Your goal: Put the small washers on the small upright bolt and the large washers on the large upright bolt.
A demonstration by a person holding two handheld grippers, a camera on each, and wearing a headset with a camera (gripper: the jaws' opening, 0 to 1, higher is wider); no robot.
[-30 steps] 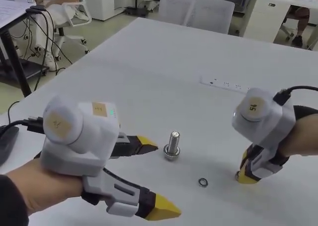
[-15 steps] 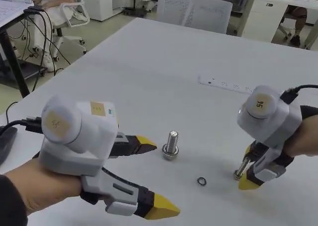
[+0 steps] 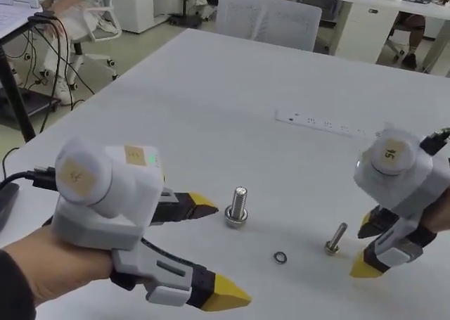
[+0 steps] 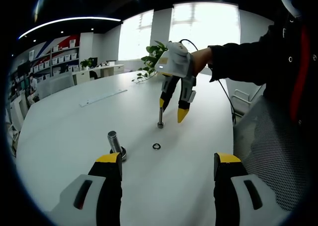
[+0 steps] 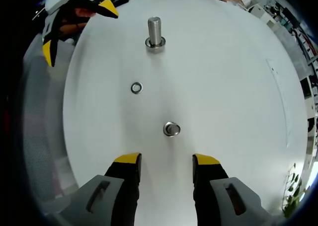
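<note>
Lying near the large bolt [image 3: 237, 206], one washer [image 3: 280, 257] awaits your small bolt [image 3: 335, 238]; left tongs [image 4: 168, 159] and right tongs [image 5: 166, 159] gape empty.

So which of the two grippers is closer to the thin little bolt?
The right. The right gripper hangs just beside the small bolt, jaws open and not touching it. The left gripper sits farther off, by the large bolt.

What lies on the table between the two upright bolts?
A single loose washer, lying flat and touching neither the large bolt nor the small bolt; the rest is bare table. The head view shows it.
</note>
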